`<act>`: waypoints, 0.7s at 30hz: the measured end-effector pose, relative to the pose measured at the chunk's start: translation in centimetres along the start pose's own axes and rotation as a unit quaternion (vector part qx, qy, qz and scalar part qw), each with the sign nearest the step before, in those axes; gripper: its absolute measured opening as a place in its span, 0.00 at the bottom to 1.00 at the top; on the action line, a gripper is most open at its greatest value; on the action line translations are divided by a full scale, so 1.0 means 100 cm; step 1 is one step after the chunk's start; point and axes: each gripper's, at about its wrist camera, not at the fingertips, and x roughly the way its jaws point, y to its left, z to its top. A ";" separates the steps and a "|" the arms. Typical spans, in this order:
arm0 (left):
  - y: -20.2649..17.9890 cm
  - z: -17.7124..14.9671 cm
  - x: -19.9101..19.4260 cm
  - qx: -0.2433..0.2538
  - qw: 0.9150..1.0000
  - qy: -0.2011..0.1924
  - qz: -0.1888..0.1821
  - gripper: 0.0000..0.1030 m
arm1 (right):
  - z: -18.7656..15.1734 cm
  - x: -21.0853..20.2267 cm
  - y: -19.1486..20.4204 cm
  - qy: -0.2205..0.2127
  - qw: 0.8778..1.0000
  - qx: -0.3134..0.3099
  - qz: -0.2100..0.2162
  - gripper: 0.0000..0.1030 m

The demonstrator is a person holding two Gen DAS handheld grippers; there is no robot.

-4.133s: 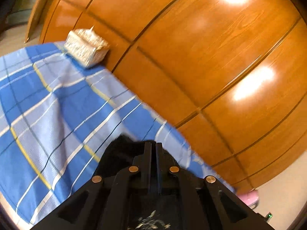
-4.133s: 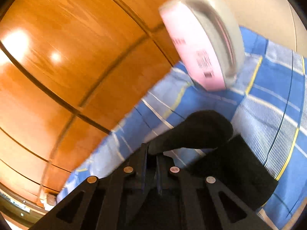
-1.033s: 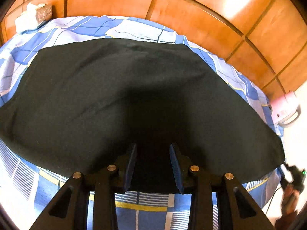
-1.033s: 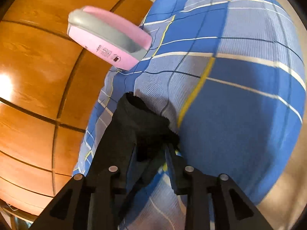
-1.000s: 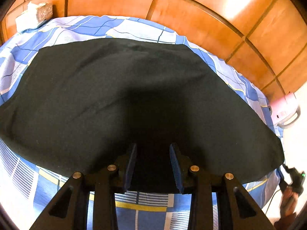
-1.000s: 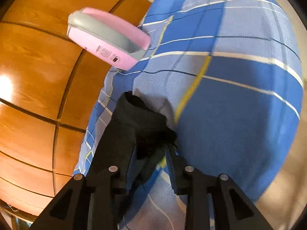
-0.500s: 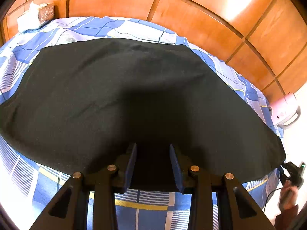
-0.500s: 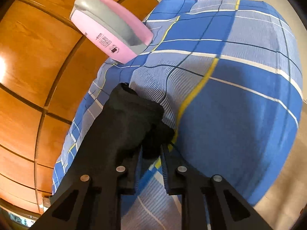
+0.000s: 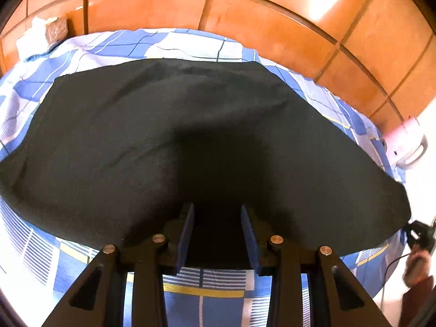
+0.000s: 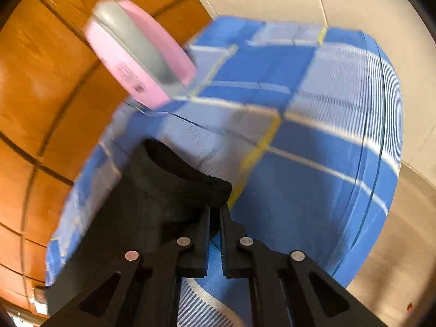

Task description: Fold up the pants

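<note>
The black pants [image 9: 163,141] lie spread flat across the blue checked bed [image 9: 209,294]. My left gripper [image 9: 217,212] is open, its fingers over the near edge of the cloth with nothing between them. In the right wrist view my right gripper [image 10: 214,212] is shut on the corner of the pants [image 10: 174,179], which bunches up just ahead of the fingertips at the bed's end. The rest of the pants trails back to the left of that gripper.
A wooden wardrobe [image 9: 272,13] runs along the far side of the bed. A pink and grey device [image 10: 139,62] sits at the bed's far corner, also in the left wrist view [image 9: 406,141]. A tissue box [image 9: 46,32] stands at the far left. Floor [image 10: 387,245] lies beyond the bed's end.
My right gripper has closed from open onto the pants corner and lifted slightly. My left gripper stays open, shifted only a little over the cloth.
</note>
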 end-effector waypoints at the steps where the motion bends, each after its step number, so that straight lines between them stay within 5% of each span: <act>1: 0.000 0.000 -0.001 0.001 1.000 -0.001 0.000 0.35 | 0.000 -0.001 0.000 -0.003 1.000 0.003 0.003 0.06; 3: 0.002 0.000 -0.003 -0.001 1.000 -0.004 -0.001 0.35 | 0.001 -0.004 -0.001 0.002 1.000 0.008 0.005 0.10; 5: 0.005 -0.003 -0.006 -0.003 1.000 -0.008 0.003 0.35 | 0.004 -0.013 -0.003 0.003 1.000 0.004 -0.013 0.24; 9: 0.021 -0.013 -0.025 -0.028 0.999 -0.036 -0.012 0.35 | 0.002 -0.042 0.005 -0.028 0.999 -0.020 -0.037 0.28; 13: 0.057 -0.015 -0.058 -0.074 0.994 -0.081 -0.026 0.36 | -0.017 -0.058 0.054 -0.027 0.994 -0.108 -0.018 0.32; 17: 0.109 0.006 -0.085 -0.109 0.987 -0.117 0.002 0.41 | -0.064 -0.060 0.137 -0.009 0.971 -0.235 0.037 0.41; 21: 0.165 0.032 -0.092 -0.150 0.980 -0.133 0.018 0.50 | -0.134 -0.052 0.218 0.048 0.930 -0.349 0.107 0.41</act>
